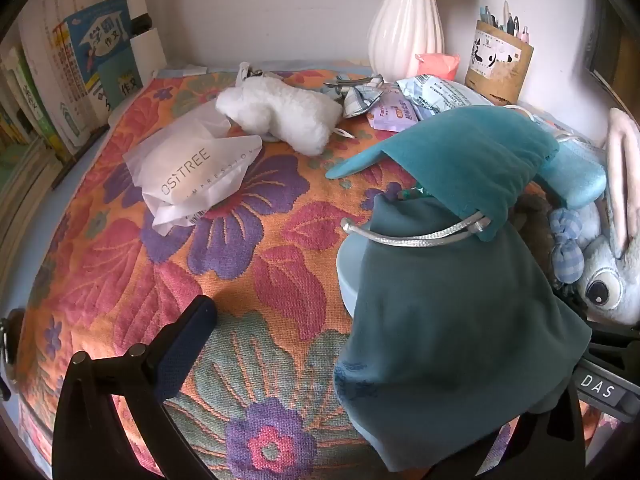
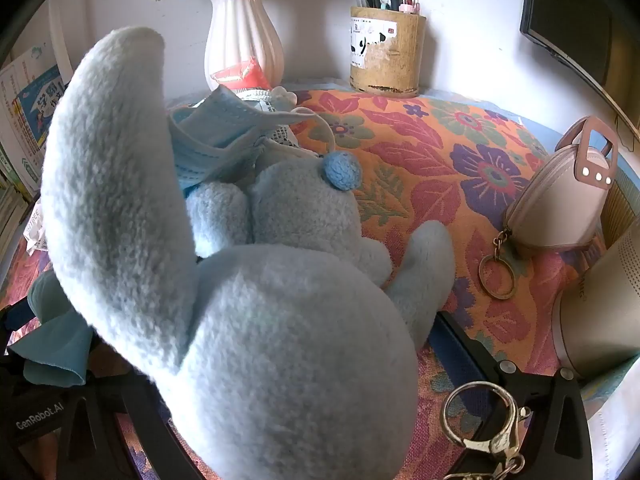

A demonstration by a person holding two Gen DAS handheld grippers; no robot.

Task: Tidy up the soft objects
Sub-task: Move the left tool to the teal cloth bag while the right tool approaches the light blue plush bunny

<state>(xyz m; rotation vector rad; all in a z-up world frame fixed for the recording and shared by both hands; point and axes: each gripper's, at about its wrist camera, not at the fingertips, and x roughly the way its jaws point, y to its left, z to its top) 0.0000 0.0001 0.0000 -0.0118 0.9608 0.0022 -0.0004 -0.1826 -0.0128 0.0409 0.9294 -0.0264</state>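
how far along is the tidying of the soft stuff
Nothing looks sorted yet. In hand: the left gripper has the dark teal drawstring cloth pouch between its fingers, and the right gripper has the pale blue plush rabbit. Left: the fluffy white plush toy and the blue face mask.

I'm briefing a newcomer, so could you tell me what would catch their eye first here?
The pale blue plush rabbit fills the right wrist view, sitting between the fingers of the right hand-held gripper. In the left wrist view, a teal drawstring pouch hangs close at right, above the bright floral cloth.

Black gripper (image 1: 304, 344), navy textured pads (image 1: 188, 344)
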